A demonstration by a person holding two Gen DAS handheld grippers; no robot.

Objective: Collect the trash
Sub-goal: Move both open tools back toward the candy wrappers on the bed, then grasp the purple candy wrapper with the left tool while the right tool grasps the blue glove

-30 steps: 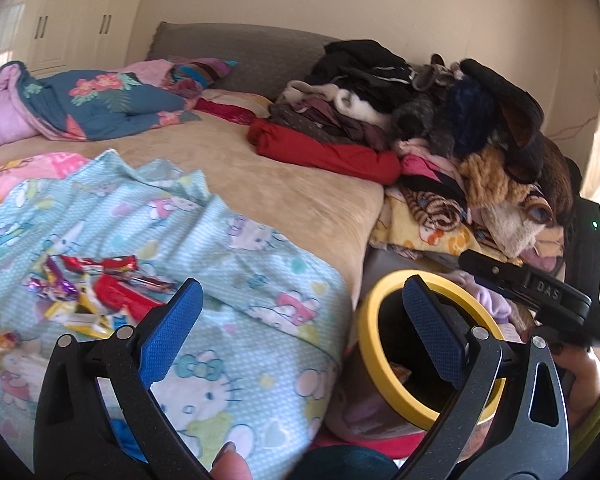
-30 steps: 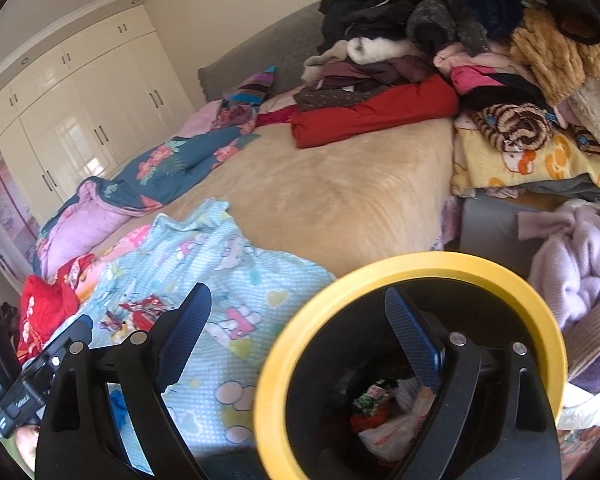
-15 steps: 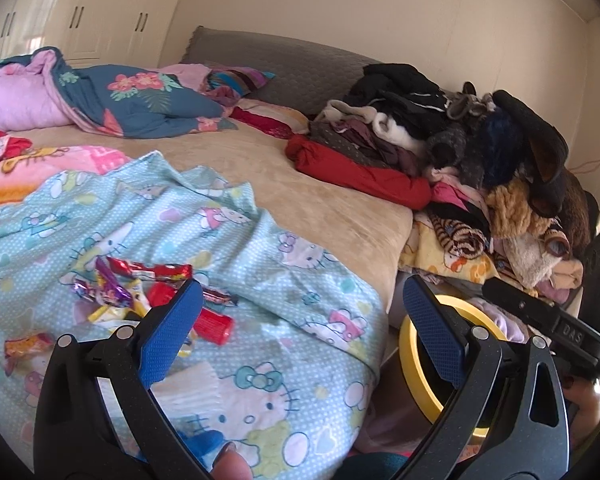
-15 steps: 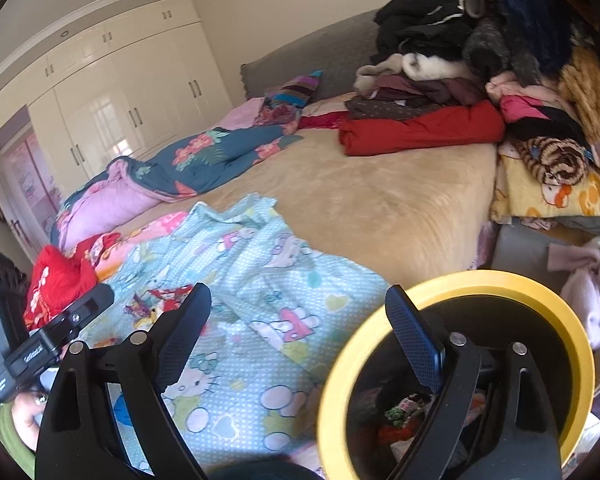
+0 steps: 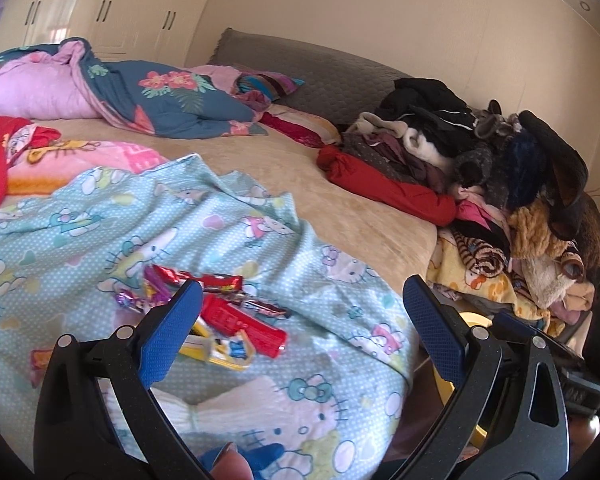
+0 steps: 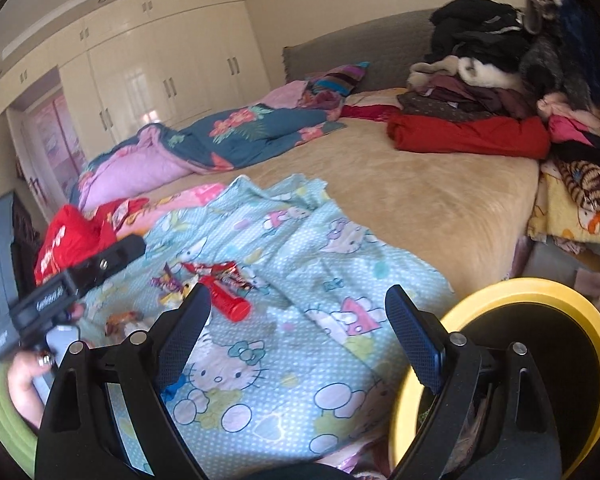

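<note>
A heap of candy wrappers and a red tube-shaped packet lie on the light blue cartoon-cat sheet; the same heap and red packet show in the right wrist view. My left gripper is open and empty, just short of the heap. My right gripper is open and empty over the sheet. A yellow-rimmed black bin with trash inside stands beside the bed at lower right; a sliver of its rim shows in the left wrist view.
The beige bed carries a pile of clothes at the right, a blue floral quilt and a pink blanket at the back left. White wardrobes stand behind. The left device body sits at the left.
Both grippers have swung left, away from the bin and toward the wrappers on the sheet. The bin has slid to the right edge of both views. Both stay open.
</note>
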